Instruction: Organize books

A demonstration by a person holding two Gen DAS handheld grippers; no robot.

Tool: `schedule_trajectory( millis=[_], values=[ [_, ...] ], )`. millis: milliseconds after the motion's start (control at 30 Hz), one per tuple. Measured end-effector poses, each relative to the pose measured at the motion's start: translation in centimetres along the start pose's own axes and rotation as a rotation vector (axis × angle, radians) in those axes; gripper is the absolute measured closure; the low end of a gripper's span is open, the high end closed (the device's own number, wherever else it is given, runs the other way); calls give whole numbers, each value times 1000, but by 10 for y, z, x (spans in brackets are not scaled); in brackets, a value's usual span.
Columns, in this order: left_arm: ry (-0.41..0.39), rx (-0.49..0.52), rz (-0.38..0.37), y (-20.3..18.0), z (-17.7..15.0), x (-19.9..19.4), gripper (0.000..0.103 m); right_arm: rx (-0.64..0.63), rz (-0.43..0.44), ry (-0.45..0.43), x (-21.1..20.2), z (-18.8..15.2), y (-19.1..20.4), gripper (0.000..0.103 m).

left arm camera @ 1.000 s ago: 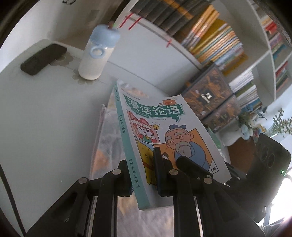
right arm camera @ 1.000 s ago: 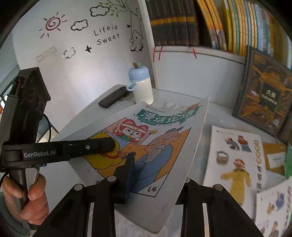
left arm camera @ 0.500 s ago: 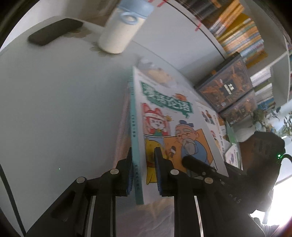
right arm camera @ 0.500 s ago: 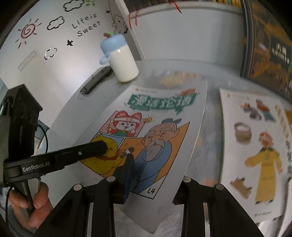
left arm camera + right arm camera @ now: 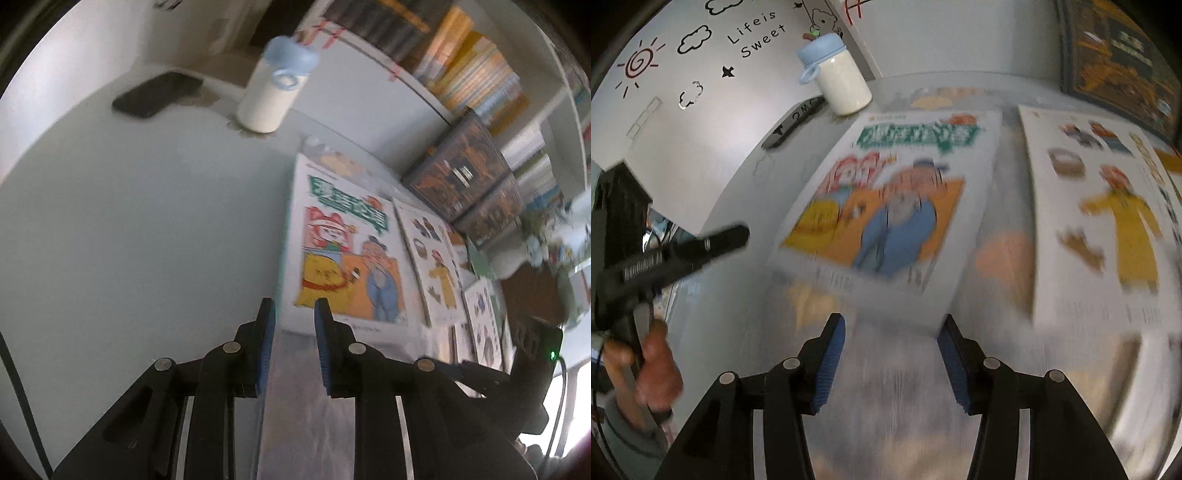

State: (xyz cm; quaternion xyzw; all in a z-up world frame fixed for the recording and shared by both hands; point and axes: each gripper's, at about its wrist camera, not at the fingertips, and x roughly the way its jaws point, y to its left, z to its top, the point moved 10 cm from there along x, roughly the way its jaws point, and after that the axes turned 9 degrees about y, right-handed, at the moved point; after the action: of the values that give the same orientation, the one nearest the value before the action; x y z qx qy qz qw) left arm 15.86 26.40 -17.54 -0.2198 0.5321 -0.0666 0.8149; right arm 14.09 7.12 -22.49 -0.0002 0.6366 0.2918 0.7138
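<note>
Here, two books lie flat on the counter [image 5: 129, 240]: one comic book [image 5: 886, 206], long axis toward twelve o'clock, and one picture book [image 5: 1100, 221] at three. Both left gripper [image 5: 293, 314] and right gripper [image 5: 892, 328] fingers are opening, empty.

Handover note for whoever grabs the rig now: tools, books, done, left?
Left tool: jaws opening, nothing between them, at the near left corner of the cartoon book.
Right tool: jaws opening, empty, just short of the same book's near edge.
Cartoon book lies flat on the table, beside the yellow-robe book; more loose books to its right.
Done: cartoon book set down and let go.
Left: the loose books are not yet on the shelf.
</note>
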Motion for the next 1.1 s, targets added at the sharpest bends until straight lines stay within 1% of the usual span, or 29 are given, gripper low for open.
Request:
schedule_trajectory(
  millis=[67,167,233,267,300,367,433,500,633,667,733,767,800,867,933,1000,1100],
  values=[
    [-5,54,8,-16,-6,-8,84,10,-3,2,-12,-26,-2,53],
    [1,124,-14,-48,-15,-15,84,35,-24,9,-31,-69,-8,53],
    [11,169,-28,-71,-24,-17,81,59,-47,3,-48,-96,-17,53],
    [15,188,-30,-82,-28,-18,78,73,-57,-5,-56,-107,-21,53],
    [19,209,-36,-94,-32,-19,78,98,-66,-18,-67,-120,-28,53],
    [30,245,-60,-121,-44,-22,77,149,-67,-41,-84,-137,-40,53],
    [44,266,-80,-146,-55,-23,72,210,-62,-74,-102,-155,-54,53],
    [60,289,-94,-169,-65,-24,66,253,-57,-104,-116,-164,-67,53],
    [93,348,-124,-219,-88,-21,64,309,-66,-175,-155,-185,-98,49],
    [96,352,-124,-232,-94,-21,63,317,-65,-189,-163,-190,-104,48],
    [101,355,-145,-255,-106,-19,51,334,-74,-207,-180,-201,-119,46],
    [103,346,-154,-264,-111,-17,39,338,-76,-214,-187,-209,-125,45],
    [103,334,-161,-274,-116,-14,33,347,-78,-223,-196,-219,-136,43],
    [121,315,-191,-294,-127,-7,33,360,-83,-239,-211,-231,-153,27],
    [133,297,-219,-313,-136,1,33,372,-80,-261,-226,-241,-174,25],
    [142,277,-215,-325,-142,10,33,377,-87,-271,-236,-245,-196,25],
    [144,245,-186,-337,-150,28,33,372,-84,-273,-243,-239,-227,25]
  ],
)
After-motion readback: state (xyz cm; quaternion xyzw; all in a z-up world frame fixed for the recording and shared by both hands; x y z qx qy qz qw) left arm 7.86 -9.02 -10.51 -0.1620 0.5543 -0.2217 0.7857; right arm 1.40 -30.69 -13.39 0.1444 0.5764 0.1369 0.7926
